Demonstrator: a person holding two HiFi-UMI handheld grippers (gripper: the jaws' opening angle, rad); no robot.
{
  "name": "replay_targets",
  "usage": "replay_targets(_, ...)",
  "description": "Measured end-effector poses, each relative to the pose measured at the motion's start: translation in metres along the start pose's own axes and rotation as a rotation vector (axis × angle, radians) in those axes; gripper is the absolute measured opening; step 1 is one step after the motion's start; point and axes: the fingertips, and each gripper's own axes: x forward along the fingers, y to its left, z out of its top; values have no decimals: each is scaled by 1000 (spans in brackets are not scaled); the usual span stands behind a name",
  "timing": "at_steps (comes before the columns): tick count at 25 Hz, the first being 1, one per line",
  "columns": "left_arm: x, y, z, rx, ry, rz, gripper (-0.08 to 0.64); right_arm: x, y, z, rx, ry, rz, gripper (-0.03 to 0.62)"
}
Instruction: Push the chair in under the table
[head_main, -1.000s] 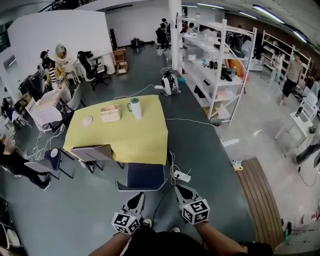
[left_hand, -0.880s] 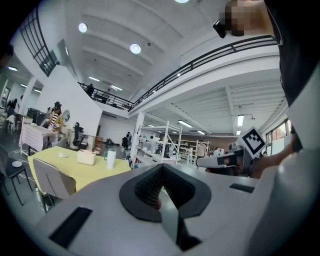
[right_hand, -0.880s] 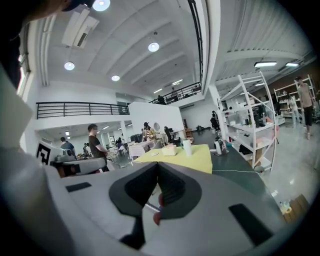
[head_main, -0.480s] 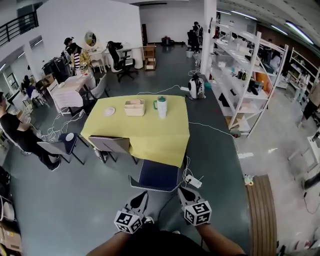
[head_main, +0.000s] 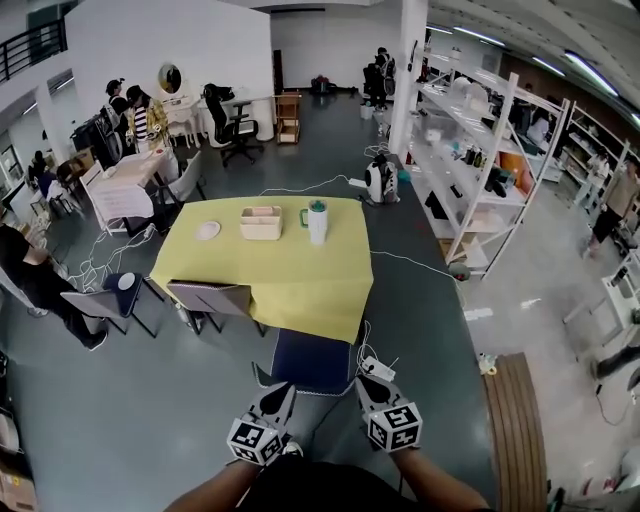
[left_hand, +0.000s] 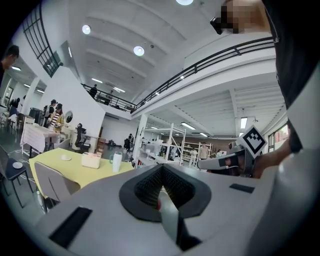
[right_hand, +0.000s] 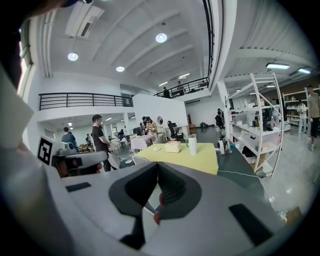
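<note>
blue chair (head_main: 312, 360) stands just beside the yellow table (head_main: 290, 282).

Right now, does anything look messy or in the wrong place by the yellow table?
The blue chair stands pulled out from the yellow table, its seat showing. A white power strip with loose cables lies on the floor beside it.
</note>
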Motion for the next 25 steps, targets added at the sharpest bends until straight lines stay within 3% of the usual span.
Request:
replay_targets(6,14,17,13,7,-6,-52,8,16,2,13,-5,9,-42,14)
replay_targets(25,-5,95,-5,-35,36,-138,8,78,39,-9,54,58,-121,14)
